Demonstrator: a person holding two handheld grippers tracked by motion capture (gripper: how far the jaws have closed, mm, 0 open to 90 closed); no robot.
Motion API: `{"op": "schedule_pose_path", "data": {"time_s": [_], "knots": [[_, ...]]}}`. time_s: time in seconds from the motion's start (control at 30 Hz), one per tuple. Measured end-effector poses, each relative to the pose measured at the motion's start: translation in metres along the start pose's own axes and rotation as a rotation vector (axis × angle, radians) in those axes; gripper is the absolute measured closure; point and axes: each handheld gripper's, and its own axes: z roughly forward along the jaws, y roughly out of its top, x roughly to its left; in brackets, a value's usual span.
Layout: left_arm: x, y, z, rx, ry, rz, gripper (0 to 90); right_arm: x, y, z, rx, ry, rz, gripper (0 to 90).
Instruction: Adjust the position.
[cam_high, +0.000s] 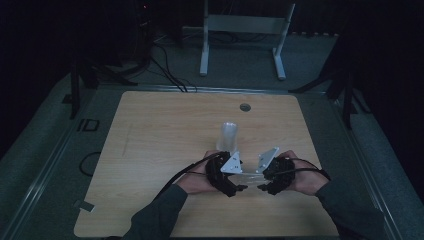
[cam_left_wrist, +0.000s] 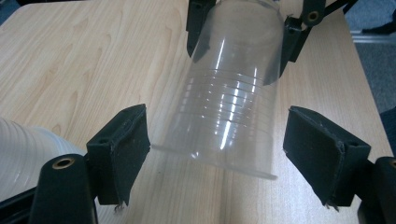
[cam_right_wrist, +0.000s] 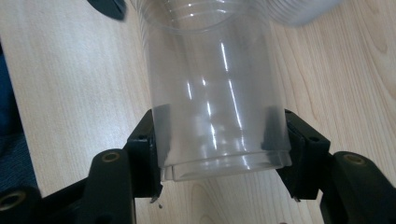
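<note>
Spanning the near part of the wooden desk, a clear plastic cup lies level between both grippers. The right gripper has its fingers clamped on the cup's base end. The left gripper has fingers spread open, flanking the rim without touching. A cup stack stands just behind

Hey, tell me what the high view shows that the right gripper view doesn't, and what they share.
The high view takes in the whole table, both hands, the left tool and a stack of cups standing upright behind them.

The right gripper view shows up close that the right tool presses its pads on the base end of the clear cup.

Both show that clear cup held lying level between the two tools, over the wooden tabletop.
</note>
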Motion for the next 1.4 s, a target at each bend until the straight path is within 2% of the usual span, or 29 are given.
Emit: {"op": "schedule_pose_path", "data": {"time_s": [0.57,0.7,0.83,0.93,1.07,1.17,1.4], "knots": [[0.005,0.0,-0.001,-0.004,0.017,-0.029,27.6,-0.009,-0.025,0.002,-0.016,-0.072,0.157,41.5],[0.006,0.0,0.0,0.007,0.036,-0.033,28.4,-0.009,-0.028,0.005,-0.018,-0.086,0.183,41.5],[0.009,0.0,0.0,0.019,0.066,-0.057,30.3,-0.011,-0.031,0.005,-0.025,-0.099,0.208,41.5],[0.01,-0.001,0.0,0.013,0.07,-0.069,30.5,-0.01,-0.034,0.006,-0.032,-0.111,0.236,41.5],[0.01,0.0,0.0,0.016,0.08,-0.072,30.6,-0.01,-0.038,0.008,-0.044,-0.127,0.275,41.5],[0.01,0.0,0.002,0.036,0.107,-0.072,31.0,-0.01,-0.04,0.008,-0.047,-0.139,0.304,41.5],[0.009,0.002,0.004,0.03,0.103,-0.076,31.3,-0.013,-0.045,0.01,-0.059,-0.174,0.364,41.5]]}}
